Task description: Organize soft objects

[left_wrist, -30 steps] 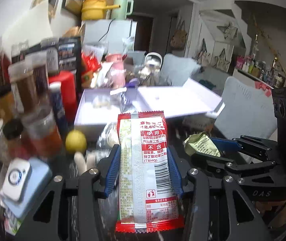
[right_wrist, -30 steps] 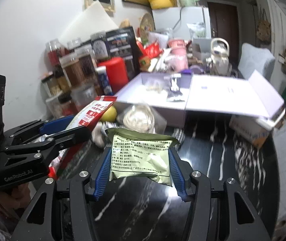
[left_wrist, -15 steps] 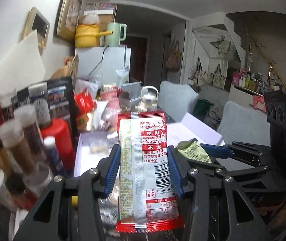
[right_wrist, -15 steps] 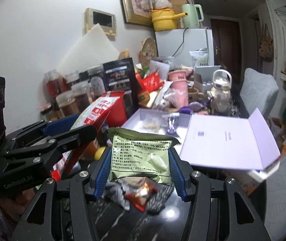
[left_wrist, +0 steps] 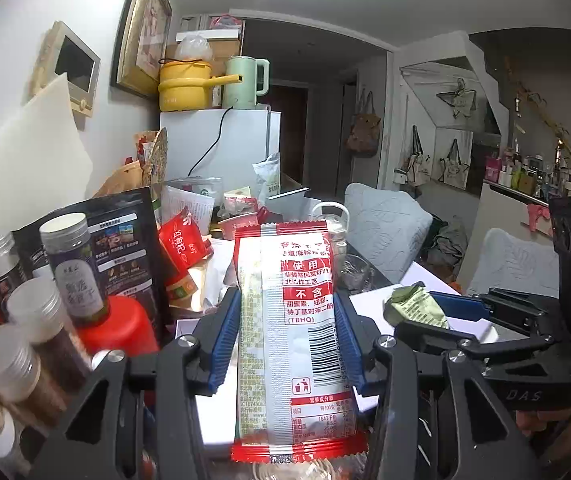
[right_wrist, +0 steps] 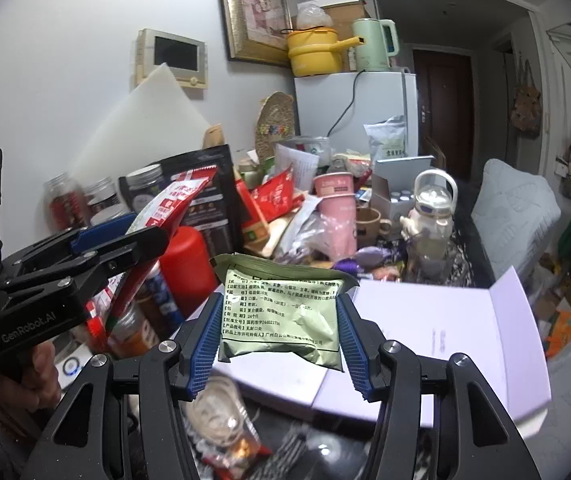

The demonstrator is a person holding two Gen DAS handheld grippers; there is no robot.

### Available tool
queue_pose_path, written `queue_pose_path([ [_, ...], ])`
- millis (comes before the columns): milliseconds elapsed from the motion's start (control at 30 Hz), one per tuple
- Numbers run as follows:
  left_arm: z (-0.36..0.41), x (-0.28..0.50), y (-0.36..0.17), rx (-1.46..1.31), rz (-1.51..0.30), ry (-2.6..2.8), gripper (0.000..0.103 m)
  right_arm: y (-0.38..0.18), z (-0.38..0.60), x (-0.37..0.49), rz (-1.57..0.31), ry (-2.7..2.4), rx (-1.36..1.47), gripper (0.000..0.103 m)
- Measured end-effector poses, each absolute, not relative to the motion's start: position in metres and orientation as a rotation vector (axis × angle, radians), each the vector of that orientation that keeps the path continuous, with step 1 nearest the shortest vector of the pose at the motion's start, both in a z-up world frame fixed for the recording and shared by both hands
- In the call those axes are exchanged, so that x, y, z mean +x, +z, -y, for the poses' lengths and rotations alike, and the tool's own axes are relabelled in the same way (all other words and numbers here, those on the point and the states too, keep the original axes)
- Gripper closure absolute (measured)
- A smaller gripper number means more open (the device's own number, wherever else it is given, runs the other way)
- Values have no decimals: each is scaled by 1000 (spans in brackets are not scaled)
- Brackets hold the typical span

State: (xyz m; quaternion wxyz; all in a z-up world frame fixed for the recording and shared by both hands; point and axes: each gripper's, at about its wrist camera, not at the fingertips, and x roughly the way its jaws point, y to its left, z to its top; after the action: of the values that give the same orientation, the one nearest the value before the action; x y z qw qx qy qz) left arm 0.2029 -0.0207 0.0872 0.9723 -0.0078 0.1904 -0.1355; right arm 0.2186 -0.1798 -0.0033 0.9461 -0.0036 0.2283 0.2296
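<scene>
Left claw raised level, clamping long glossy red-white snack packet upright. Right claw alongside at 3 o'clock, pinching crinkled olive foil pouch above open lilac cardboard box.

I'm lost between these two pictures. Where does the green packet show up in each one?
Left wrist view: the green packet is at mid right, small and crumpled, held by the right gripper.
Right wrist view: the green packet is at lower centre, large, clamped between the blue fingers.
Shared landmark: the yellow pot on the white fridge.
</scene>
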Motion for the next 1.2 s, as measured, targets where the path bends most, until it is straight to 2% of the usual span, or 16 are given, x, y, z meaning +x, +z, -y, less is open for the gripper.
queue_pose_path([
  [400,10,273,67,-45,-443,-227,57,-2,169,278,-465,467,18,48],
  [733,9,317,38,-13,-498,-165,57,-27,156,327,-520,473,30,48],
  [1200,1,364,-15,20,-669,-97,57,-68,140,381,-638,500,29,48],
])
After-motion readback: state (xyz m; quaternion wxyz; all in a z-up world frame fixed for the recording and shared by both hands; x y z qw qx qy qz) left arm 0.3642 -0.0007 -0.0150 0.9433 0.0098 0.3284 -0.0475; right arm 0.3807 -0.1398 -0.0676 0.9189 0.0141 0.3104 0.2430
